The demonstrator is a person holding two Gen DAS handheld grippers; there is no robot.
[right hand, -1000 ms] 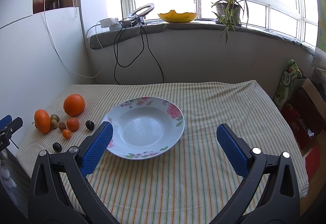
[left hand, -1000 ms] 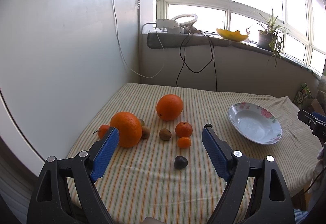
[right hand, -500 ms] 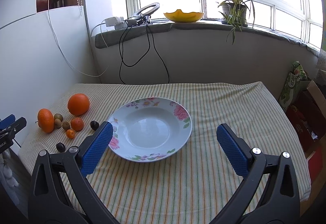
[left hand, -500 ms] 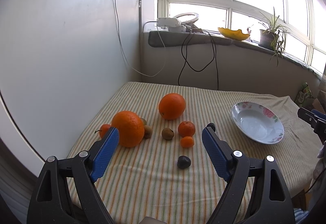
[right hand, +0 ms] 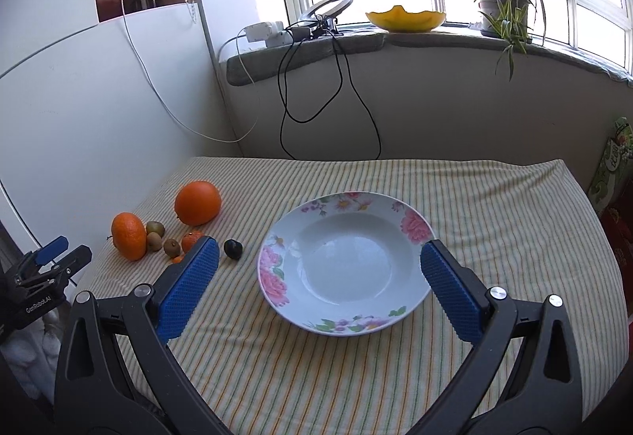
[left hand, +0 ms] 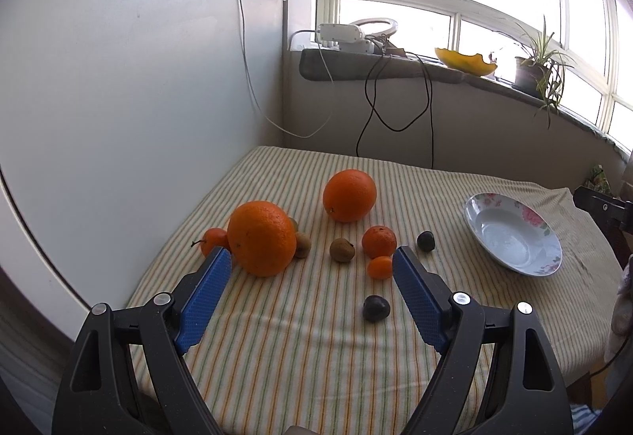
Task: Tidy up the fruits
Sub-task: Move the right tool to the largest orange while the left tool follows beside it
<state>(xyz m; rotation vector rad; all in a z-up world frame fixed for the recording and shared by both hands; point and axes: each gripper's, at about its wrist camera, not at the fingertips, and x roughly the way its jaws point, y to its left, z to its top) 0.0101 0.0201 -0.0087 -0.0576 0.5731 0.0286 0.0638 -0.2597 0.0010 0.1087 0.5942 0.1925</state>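
A group of fruit lies on the striped tablecloth (left hand: 277,336): two large oranges (left hand: 262,238) (left hand: 349,190), small tangerines (left hand: 379,241), brown kiwis (left hand: 342,249) and two dark plums (left hand: 376,308). A white floral plate (right hand: 344,263) stands empty to their right; it also shows in the left wrist view (left hand: 514,237). My left gripper (left hand: 310,296) is open and empty, just short of the fruit. My right gripper (right hand: 316,288) is open and empty, in front of the plate.
A white wall panel (left hand: 118,99) borders the table's left side. Cables (right hand: 316,91) hang from the windowsill at the back. A potted plant (right hand: 502,8) and a yellow bowl (right hand: 405,19) stand on the sill. Boxes (right hand: 613,178) stand past the table's right edge.
Both grippers have moved forward a little, so the fruit and the plate look nearer and lower. Nothing was grasped; both jaws stay open.
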